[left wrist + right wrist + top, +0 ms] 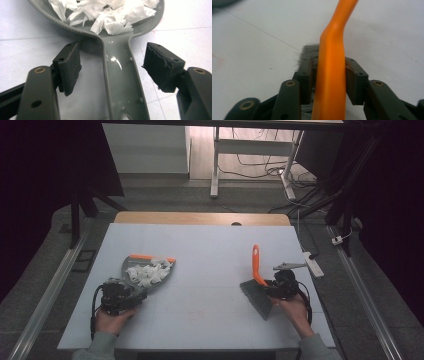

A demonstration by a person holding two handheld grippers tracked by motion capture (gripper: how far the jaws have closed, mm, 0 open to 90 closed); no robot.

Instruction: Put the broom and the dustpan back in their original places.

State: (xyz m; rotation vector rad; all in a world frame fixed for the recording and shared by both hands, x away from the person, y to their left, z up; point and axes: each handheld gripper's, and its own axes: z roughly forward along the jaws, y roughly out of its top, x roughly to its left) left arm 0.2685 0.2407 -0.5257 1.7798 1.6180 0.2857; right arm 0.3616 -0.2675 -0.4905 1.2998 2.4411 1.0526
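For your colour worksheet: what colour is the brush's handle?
Bright orange; the brush's handle shows best in the right gripper view.

Worktop [210, 245]: pale blue-grey sheet over a wooden top, a strip of wood bare along the 12 o'clock edge.
Dustpan [131, 266]: grey with an orange lip, lay flat toward 9 o'clock, handle pointing to 7 o'clock.
Paper scraps [148, 272]: white, heaped inside the dustpan.
Brush [256, 292]: grey bristles rested on the sheet toward 4 o'clock, orange handle running to 12 o'clock.
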